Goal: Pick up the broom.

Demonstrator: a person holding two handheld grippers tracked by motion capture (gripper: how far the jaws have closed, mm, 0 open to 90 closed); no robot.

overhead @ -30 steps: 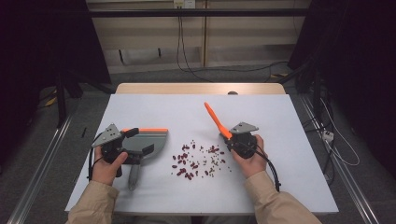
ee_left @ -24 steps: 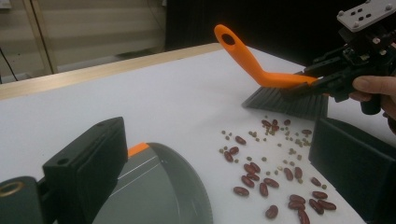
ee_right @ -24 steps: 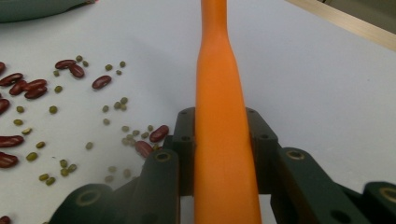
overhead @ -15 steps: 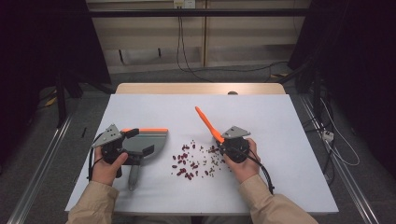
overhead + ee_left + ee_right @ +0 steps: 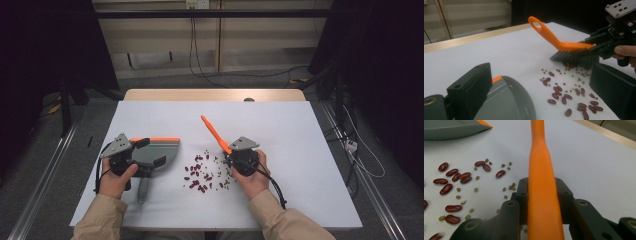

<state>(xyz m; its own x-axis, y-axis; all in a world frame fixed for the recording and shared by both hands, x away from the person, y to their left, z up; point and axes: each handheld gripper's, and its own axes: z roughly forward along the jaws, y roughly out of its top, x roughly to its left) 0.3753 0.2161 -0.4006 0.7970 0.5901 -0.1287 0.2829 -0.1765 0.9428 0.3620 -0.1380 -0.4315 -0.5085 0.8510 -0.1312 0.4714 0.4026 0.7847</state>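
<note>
Our right tool [image 5: 231, 152] is clamped on the orange brush [image 5: 214, 134], whose handle slants up and away while its bristles touch the table [image 5: 280, 130]. Our left tool [image 5: 150, 151] grips the grey dustpan [image 5: 159, 152]. Since a moment ago the right tool has slid left, reaching the scattered red and green beans [image 5: 202, 175] lying between both tools.
</note>
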